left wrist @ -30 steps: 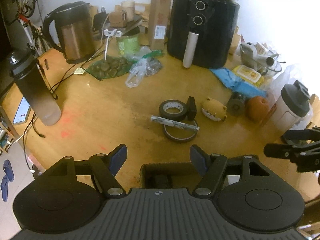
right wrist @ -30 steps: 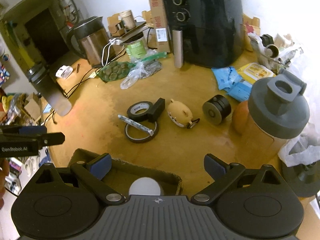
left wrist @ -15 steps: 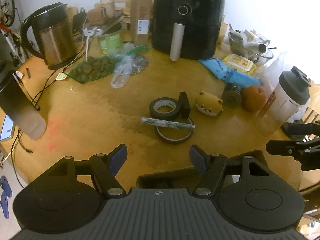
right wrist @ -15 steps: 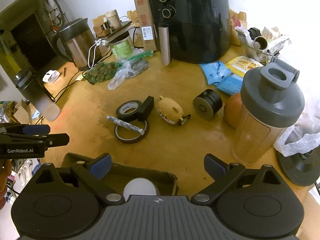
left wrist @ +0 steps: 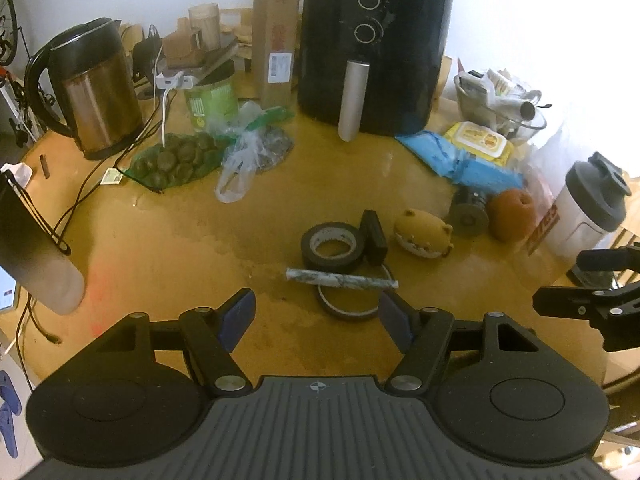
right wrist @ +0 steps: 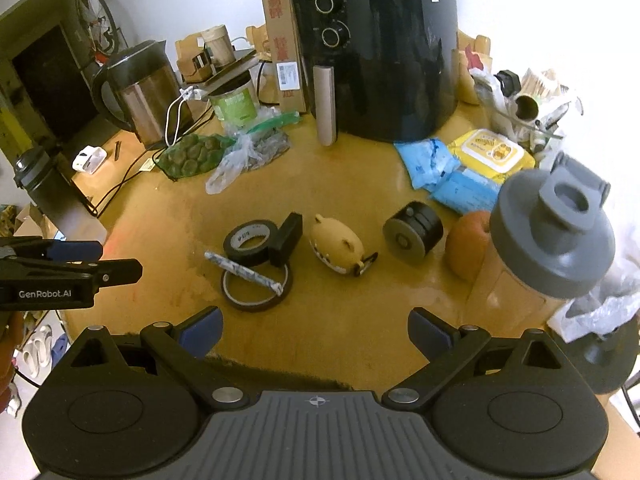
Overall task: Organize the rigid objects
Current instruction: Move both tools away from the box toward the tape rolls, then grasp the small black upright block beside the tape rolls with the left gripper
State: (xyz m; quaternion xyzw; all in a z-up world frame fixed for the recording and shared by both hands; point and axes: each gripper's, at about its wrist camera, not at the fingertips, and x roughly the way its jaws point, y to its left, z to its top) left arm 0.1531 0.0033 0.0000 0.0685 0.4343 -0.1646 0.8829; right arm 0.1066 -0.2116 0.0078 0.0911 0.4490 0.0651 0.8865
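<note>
On the wooden table [left wrist: 168, 248] lie a black tape roll [left wrist: 332, 244], a small black block [left wrist: 374, 232], a patterned stick [left wrist: 342, 280] across a thin tape ring [left wrist: 348, 306], a yellow pig toy [left wrist: 422, 234] and a black cylinder [left wrist: 468, 216]. My left gripper [left wrist: 318, 318] hangs open just short of the stick, with nothing between its fingers. My right gripper [right wrist: 316, 330] is open too, a little nearer than the tape ring [right wrist: 256, 284] and the pig toy [right wrist: 338, 246]. Each gripper shows at the edge of the other's view.
An air fryer [left wrist: 372, 48], a kettle [left wrist: 96, 88], bags of food and a cardboard carton stand at the back. A shaker bottle [right wrist: 548, 240] and an orange [right wrist: 466, 246] stand on the right, a dark bottle [left wrist: 32, 252] on the left. A box's dark edge [right wrist: 280, 372] shows below the right gripper.
The left gripper has moved forward over the table toward the tape and stick; the box has dropped out of its view. In the right view the box has slid down, hiding its white object.
</note>
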